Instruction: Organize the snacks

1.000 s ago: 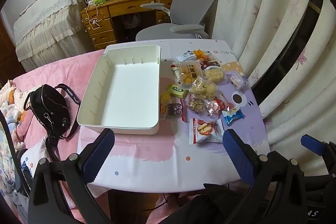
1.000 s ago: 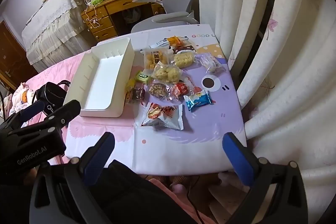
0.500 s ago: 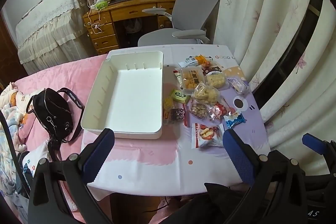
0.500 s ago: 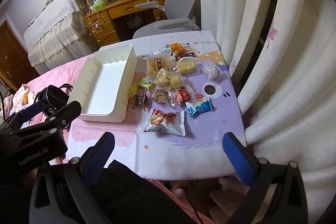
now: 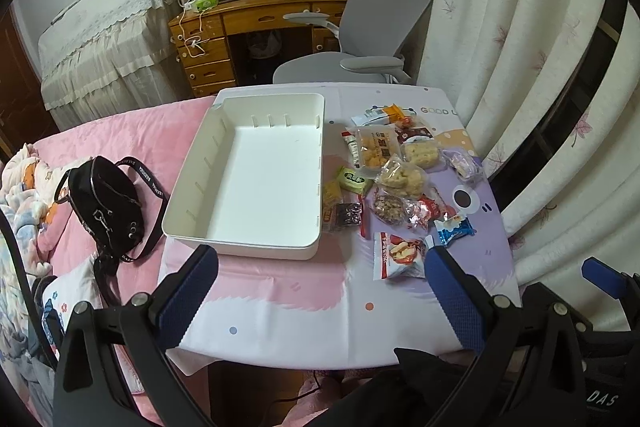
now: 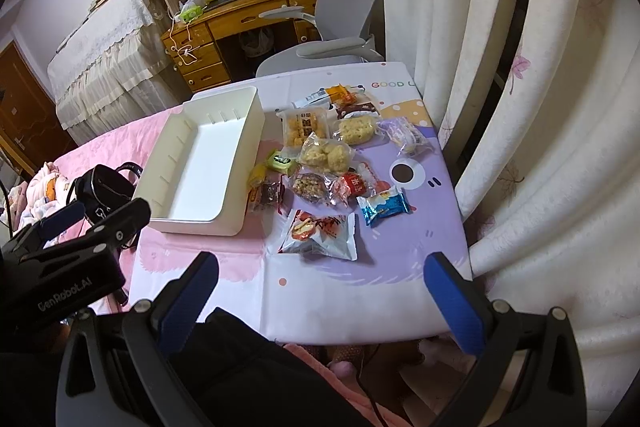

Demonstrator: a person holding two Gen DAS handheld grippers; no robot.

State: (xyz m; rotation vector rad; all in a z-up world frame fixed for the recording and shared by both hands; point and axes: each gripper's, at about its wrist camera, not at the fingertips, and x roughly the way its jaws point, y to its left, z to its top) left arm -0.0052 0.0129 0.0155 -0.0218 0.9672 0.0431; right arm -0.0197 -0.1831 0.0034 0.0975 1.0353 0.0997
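An empty white bin sits on the left half of a small table covered by a pink and purple cloth. To its right lies a cluster of several snack packets, among them a white and red packet nearest me and a blue one. My left gripper is open, held high over the table's front edge. Held equally high and back, my right gripper is open too. Neither holds anything.
A black bag lies on the pink bedding left of the table. White curtains hang close on the right. A grey office chair and a wooden desk stand behind the table.
Both grippers have pulled back and up, so the table and bin look smaller and lower in both views. Nothing on the table has moved.
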